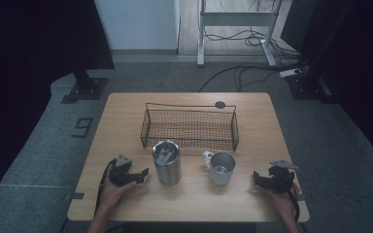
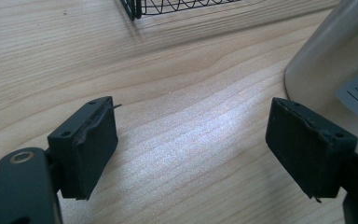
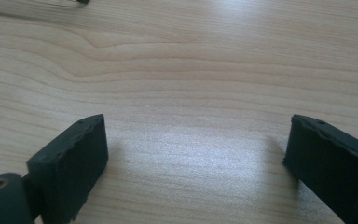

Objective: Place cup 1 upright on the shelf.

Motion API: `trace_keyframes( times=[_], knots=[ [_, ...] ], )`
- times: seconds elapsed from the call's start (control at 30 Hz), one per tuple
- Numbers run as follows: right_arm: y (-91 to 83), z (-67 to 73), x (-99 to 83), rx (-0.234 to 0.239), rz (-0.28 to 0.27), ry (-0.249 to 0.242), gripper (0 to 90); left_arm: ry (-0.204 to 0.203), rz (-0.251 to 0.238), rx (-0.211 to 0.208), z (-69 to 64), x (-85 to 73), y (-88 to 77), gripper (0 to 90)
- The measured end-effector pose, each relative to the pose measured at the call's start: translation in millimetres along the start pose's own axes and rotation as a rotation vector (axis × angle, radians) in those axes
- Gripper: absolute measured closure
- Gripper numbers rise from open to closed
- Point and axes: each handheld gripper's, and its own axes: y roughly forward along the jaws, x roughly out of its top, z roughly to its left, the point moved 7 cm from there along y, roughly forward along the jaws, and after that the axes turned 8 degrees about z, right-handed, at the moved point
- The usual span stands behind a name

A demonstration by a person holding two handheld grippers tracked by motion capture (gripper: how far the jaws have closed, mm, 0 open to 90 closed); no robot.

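- High view: bare wood along the table's (image 1: 126, 111) near edge; steel tumbler (image 1: 167, 162) stands upright, just beside the left gripper (image 1: 143, 174); handled mug (image 1: 221, 168) near it; wire basket (image 1: 189, 127) behind
- Left gripper view: left gripper jaws spread wide, nothing between; tumbler wall at right
- Right gripper view: right gripper (image 3: 196, 154) gapes over bare wood
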Motion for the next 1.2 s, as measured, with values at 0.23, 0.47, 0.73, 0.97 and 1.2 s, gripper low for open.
trace_keyframes(
  times=[0.23,0.47,0.73,0.97,1.2],
  knots=[
    [0.8,-1.9,-0.1,-0.017,0.006,0.020,1.8,-0.007,-0.003,-0.012,-0.1,0.5,0.2,16.9],
    [1.1,-3.3,-0.3,-0.027,0.011,0.033,0.5,-0.031,-0.010,-0.031,0.7,1.2,-2.2,16.3],
    [-0.2,-5.0,-1.6,-0.039,0.010,0.049,1.2,-0.042,-0.074,-0.090,-3.4,9.1,-15.8,15.2],
    [-0.8,-5.2,-2.2,-0.040,0.007,0.050,2.0,-0.031,-0.112,-0.108,-8.7,16.1,-29.2,15.2],
    [-1.9,-6.7,-3.1,-0.052,0.003,0.063,3.2,-0.016,-0.140,-0.106,-15.3,21.1,-37.9,14.7]
  ],
)
